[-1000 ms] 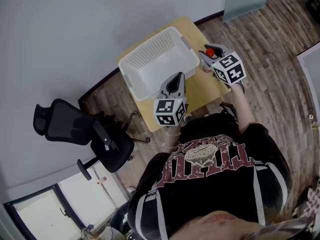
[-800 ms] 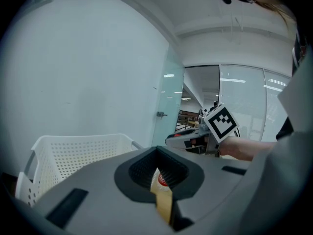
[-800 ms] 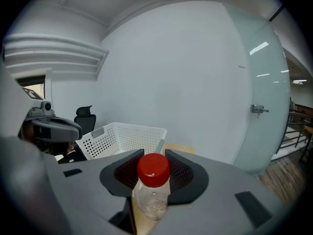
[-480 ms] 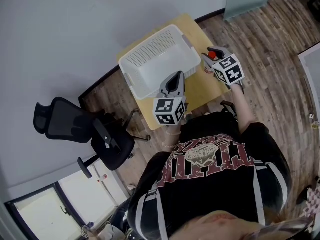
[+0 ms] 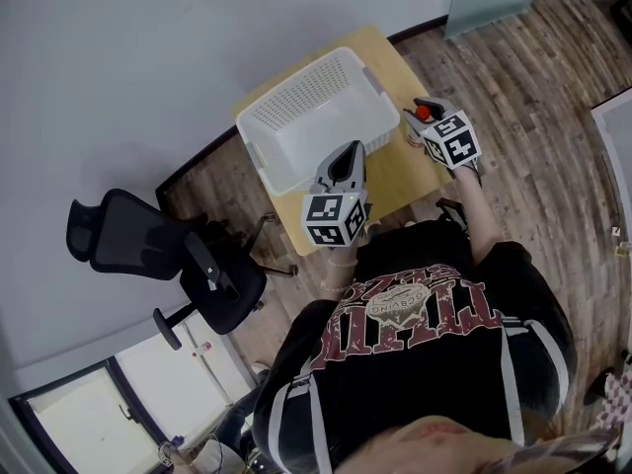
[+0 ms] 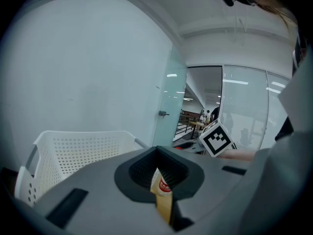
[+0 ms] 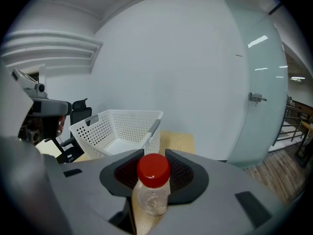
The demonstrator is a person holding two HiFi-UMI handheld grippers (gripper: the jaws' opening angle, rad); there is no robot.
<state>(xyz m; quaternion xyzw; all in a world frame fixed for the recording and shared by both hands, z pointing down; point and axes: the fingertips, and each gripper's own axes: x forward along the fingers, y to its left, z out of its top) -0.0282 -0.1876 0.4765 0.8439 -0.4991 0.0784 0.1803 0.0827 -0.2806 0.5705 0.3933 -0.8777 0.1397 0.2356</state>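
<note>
Left gripper [image 5: 346, 153] shut on a small pale packet [image 6: 159, 182] with a red label, long axis upright, white basket [image 6: 73, 148] ahead to its left, right gripper [image 5: 425, 115] clamped on a clear bottle [image 7: 152, 196], upright, red cap up, wooden table [image 7: 177, 141] ahead.

Shirt print: red-and-white lettering on the person's black T-shirt [image 5: 420, 314], too warped to read.
Round label: red, on the pale small container [image 6: 161, 182] in the left gripper [image 5: 346, 156]; print too small to read.
Bottle: clear plastic bottle with red cap [image 7: 152, 185] in the right gripper [image 5: 420, 109], nothing legible.
Gripper markers: black-and-white square patterns, no letters.
</note>
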